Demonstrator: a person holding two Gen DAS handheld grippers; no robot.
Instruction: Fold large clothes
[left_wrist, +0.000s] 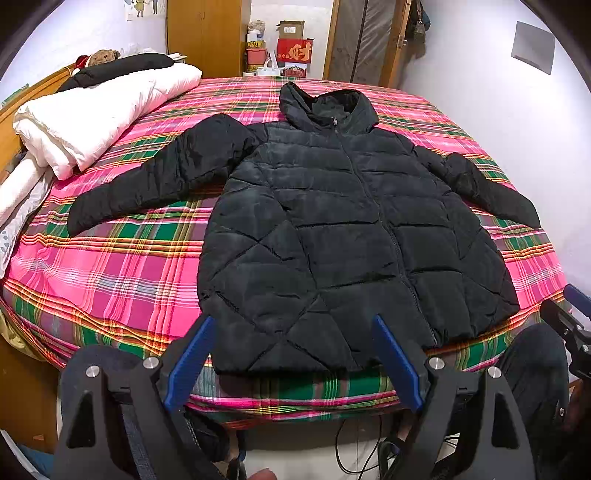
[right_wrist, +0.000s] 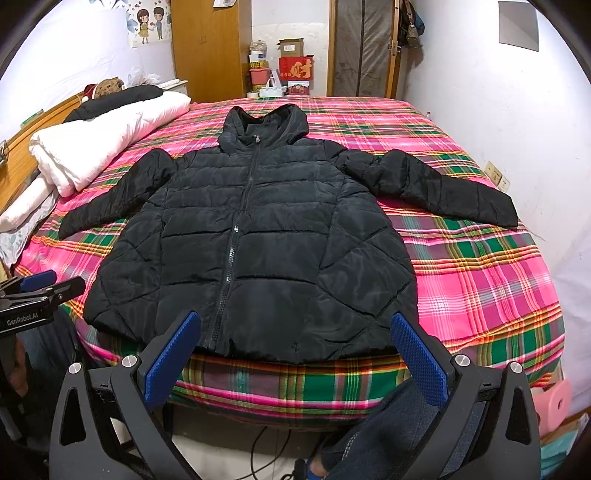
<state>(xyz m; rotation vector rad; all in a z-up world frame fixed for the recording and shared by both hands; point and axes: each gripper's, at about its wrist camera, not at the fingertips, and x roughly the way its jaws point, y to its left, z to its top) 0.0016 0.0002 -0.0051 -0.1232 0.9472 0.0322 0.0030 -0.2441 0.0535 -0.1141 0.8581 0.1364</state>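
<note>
A black quilted hooded jacket (left_wrist: 332, 229) lies flat, front up and zipped, on the plaid bed, sleeves spread to both sides; it also shows in the right wrist view (right_wrist: 258, 240). My left gripper (left_wrist: 293, 325) is open and empty, held just short of the jacket's hem near the bed's front edge. My right gripper (right_wrist: 295, 321) is open and empty, also in front of the hem. The right gripper's tip shows at the right edge of the left wrist view (left_wrist: 569, 314); the left gripper shows at the left edge of the right wrist view (right_wrist: 40, 288).
The bed has a pink and green plaid sheet (left_wrist: 110, 266). A folded white quilt (left_wrist: 96, 114) with a black garment (left_wrist: 122, 66) on it lies at the left. Boxes (left_wrist: 291, 48) and a wooden wardrobe (left_wrist: 207, 37) stand behind. Cables (left_wrist: 354, 443) lie on the floor.
</note>
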